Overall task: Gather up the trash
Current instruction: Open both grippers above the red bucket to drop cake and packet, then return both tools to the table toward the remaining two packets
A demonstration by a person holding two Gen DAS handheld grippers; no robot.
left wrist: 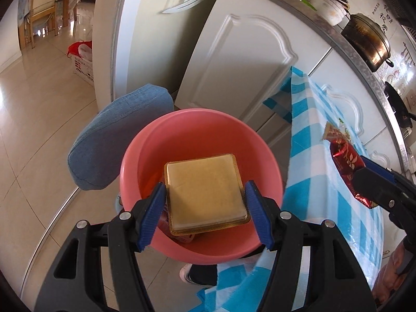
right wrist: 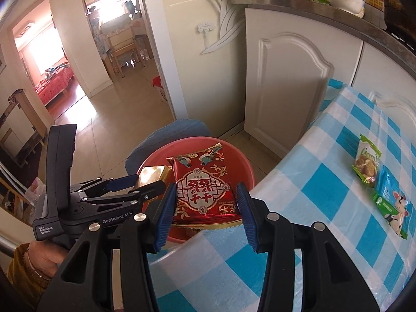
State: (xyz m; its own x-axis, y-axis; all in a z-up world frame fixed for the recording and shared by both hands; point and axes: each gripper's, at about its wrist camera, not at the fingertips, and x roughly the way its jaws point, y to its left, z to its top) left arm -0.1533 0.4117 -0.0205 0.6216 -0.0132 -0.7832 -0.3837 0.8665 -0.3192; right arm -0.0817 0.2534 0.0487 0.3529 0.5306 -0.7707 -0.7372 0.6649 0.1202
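My left gripper is shut on a flat square gold tray and holds it over the inside of a pink basin. My right gripper is shut on a red snack packet with gold print, hanging above the basin's near rim beside the table edge. In the left wrist view the right gripper and its red packet show at the right. In the right wrist view the left gripper and gold tray sit at the left. Some wrappers lie in the basin, mostly hidden.
A table with a blue-and-white checked cloth stands right of the basin, with a green packet and a blue cow-print packet on it. A blue denim cushion lies behind the basin. White cabinet doors stand beyond. A hand grips the left handle.
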